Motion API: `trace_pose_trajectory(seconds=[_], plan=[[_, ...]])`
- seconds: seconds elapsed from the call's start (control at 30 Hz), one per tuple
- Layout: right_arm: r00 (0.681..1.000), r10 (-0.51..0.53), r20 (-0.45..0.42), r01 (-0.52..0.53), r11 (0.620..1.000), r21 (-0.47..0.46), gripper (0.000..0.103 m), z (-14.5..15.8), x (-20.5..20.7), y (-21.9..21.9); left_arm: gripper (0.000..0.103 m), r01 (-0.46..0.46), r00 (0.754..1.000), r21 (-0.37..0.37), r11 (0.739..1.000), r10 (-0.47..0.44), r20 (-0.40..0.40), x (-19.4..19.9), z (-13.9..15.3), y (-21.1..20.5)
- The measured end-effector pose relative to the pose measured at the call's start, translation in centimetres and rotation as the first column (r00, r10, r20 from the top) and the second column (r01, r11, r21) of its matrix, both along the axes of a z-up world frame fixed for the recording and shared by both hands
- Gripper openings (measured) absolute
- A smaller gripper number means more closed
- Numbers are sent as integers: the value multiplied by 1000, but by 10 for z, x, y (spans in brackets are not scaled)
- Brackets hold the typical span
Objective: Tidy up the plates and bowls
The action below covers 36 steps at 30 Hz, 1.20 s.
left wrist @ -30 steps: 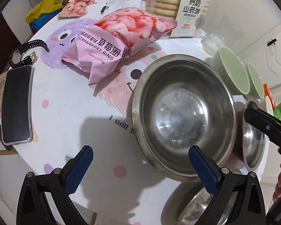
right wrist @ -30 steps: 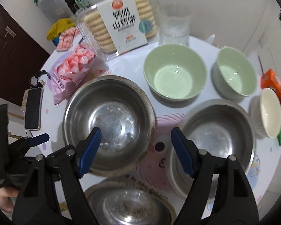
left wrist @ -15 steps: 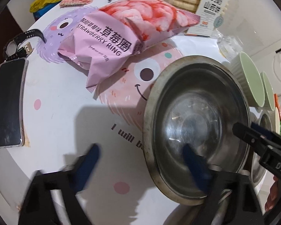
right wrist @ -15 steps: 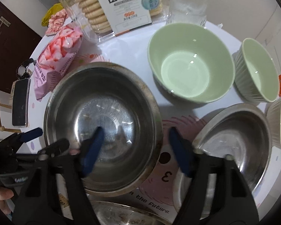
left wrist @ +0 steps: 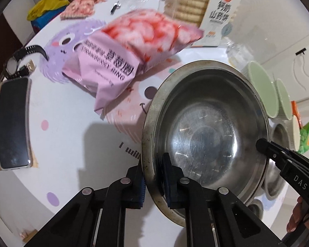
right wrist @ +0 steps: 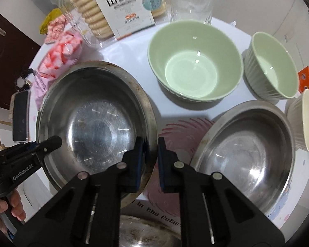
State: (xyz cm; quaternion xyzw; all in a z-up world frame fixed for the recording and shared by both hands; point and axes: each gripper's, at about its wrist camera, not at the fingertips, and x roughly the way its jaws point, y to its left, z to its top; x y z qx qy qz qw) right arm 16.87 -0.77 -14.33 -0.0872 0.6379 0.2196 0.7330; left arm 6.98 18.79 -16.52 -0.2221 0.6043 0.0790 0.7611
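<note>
Both grippers have come down steeply since a second ago: left gripper [left wrist: 153,178] fingers closing on the steel bowl's [right wrist: 96,115] left rim, right gripper [right wrist: 152,162] fingers closing on its right rim; bowl on the table [left wrist: 57,135], near-left.

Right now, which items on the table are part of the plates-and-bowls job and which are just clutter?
Job:
- large steel bowl, rim between both grippers' closing jaws: left gripper, right gripper
- second steel bowl
- big green bowl
- small green bowl
- cream bowl

Clutter:
- strawberry ring bag
- biscuit pack
- phone
- watch
- glass
</note>
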Motion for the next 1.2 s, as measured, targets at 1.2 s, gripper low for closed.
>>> trace_pose_trajectory(seconds=[1.2], plan=[[951,-306,-35,303,950,-70,17,25,-163,-120,15,354,932,66,933,-346,-103,-93,10,-119]])
